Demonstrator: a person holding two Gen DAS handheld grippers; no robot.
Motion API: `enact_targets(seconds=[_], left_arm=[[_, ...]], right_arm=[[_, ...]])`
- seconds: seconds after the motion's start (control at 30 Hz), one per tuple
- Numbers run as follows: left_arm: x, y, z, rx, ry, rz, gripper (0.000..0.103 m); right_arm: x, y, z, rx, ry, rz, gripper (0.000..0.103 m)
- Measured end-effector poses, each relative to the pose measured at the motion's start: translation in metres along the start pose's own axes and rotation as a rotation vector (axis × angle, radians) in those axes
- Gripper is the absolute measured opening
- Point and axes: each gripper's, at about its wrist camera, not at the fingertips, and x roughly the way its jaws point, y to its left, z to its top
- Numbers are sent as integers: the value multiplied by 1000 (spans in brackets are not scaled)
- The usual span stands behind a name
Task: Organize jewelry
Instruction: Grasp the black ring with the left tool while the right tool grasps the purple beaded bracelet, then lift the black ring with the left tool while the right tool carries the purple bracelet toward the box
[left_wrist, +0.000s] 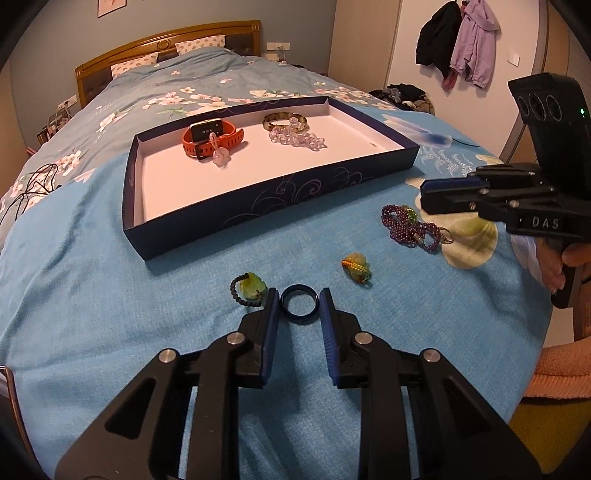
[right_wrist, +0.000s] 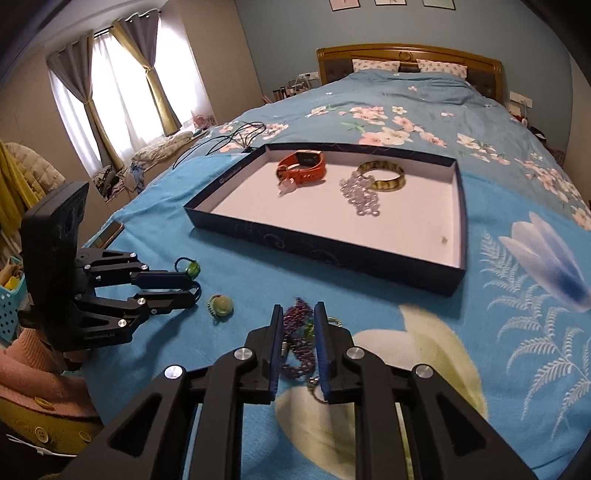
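Black right tool (left_wrist: 424, 195), lettered "DAS", straddles purple beads (right_wrist: 299, 339) unclenched; left tool (left_wrist: 299, 295) clasps a dark ring (left_wrist: 298, 305).

Bedcover (left_wrist: 110, 295): we see soft woven cloth, matt, with a fine rough grain.
Tray (left_wrist: 229, 218): we see cardboard, dark printed walls with slight sheen, matt pale paper floor.
Ring (left_wrist: 298, 304): looks like dark metal, smooth and glossy.
Watch strap (left_wrist: 221, 142): orange rubber or plastic, matt.
Bead string (right_wrist: 299, 332): small purple beads, shiny.
Grippers' fingers (left_wrist: 269, 325): matt black plastic, blue pads, bright metal pins.
Headboard (right_wrist: 406, 55): varnished wood.
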Motion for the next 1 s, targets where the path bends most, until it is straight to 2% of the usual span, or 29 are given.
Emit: enact_targets(seconds=[0.17,0.37,0.4,0.43,0.47,0.5,0.77,1.0], left_arm=[[0,0,0,-2,0,-1,22],[0,0,0,-3,1,-3,23],[1,0,0,-4,1,-4,23],[1,0,0,-6,1,-6,23],[1,1,0,-6,1,-6,23],[1,0,0,-5,1,-4,23],[0,1,0,-13,-10,5,22],[-10,1,3,-20,-42,-2,22]], right_arm=[[16,14,-1,-51,44,-25,18],[28,18,-6,-85,72,-99,24],[28,18,-6,-88,71,-101,21],[28,19,-6,-90,68,-104,9],[27,18,-7,-91,67,-99,4],[26,18,-7,-90,65,-93,4],[-10,9,1,-19,-46,7,4],[-39,2,14,28,-149,47,4]])
